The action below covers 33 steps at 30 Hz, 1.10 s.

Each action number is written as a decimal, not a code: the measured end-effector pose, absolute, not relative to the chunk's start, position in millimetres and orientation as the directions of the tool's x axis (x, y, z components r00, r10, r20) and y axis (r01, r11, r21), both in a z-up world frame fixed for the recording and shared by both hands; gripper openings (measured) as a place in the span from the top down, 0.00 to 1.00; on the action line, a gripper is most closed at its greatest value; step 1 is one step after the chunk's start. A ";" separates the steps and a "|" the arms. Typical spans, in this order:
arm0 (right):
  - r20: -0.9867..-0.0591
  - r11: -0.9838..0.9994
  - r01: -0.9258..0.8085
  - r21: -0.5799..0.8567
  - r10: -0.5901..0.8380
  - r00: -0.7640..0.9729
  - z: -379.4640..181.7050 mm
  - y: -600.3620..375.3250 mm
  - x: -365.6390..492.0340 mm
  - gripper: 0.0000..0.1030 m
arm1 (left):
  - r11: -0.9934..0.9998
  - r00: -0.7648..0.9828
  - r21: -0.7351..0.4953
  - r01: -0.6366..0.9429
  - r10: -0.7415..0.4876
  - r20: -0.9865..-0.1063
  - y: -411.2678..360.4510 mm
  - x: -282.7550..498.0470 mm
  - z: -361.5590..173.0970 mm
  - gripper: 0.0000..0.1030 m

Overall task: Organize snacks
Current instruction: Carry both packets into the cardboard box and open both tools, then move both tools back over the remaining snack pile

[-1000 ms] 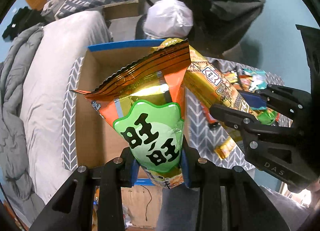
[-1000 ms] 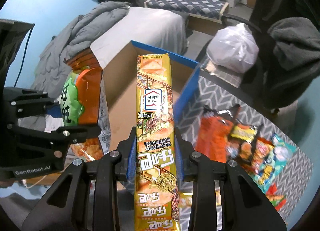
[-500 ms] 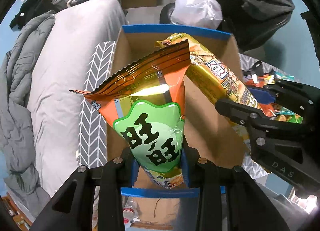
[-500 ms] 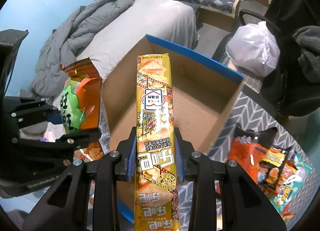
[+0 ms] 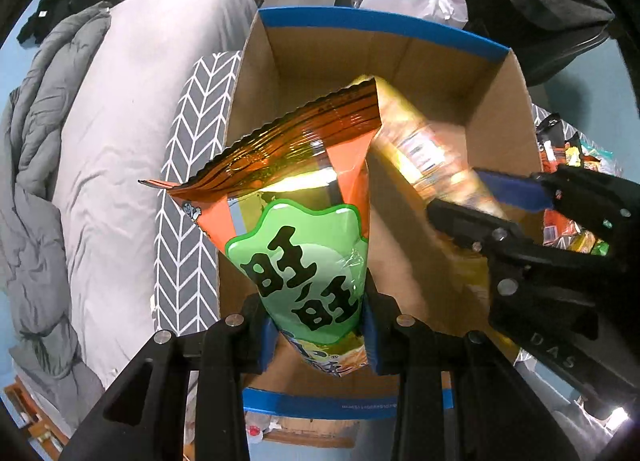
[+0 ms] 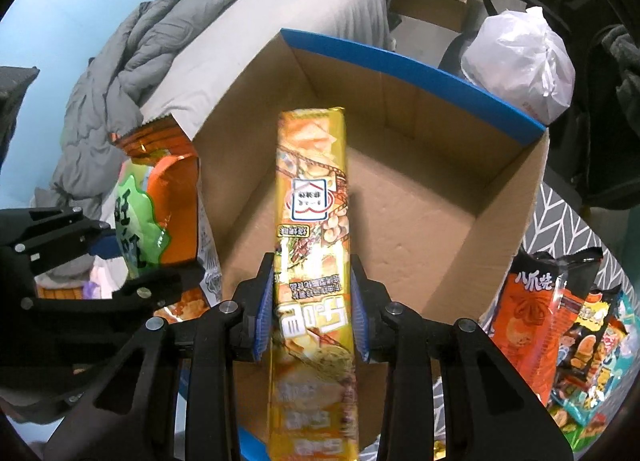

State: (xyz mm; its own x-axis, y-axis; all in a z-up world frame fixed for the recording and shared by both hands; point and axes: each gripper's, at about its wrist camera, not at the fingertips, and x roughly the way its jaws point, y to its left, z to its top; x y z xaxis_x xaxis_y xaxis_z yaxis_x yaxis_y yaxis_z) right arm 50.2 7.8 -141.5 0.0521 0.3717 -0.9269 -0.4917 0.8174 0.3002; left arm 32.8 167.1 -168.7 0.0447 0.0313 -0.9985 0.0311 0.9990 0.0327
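Under my tools the tabletop [image 6: 568,217] wears a grey cloth with a white herringbone pattern. An open cardboard box [image 6: 516,217] with blue-taped rims stands directly on it, its brown floor bare. Just beside the box, at its right, a heap of snack packets [image 6: 560,325] in orange, black and teal lies on the cloth.

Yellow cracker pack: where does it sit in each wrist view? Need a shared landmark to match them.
Left wrist: yellow cracker pack right of centre, blurred, between the opening jaws of the right gripper, beside the orange bag.
Right wrist: centre, running bottom to middle between that gripper's jaws.
Shared landmark: the blue-rimmed cardboard box, open beneath both packs.
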 end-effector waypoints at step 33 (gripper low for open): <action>-0.947 0.917 -0.358 0.176 0.257 0.192 -83.7 -104.2 32.5 0.31 | 1.000 0.156 0.017 -0.006 0.018 -0.988 113.9 12.0 -112.2 0.24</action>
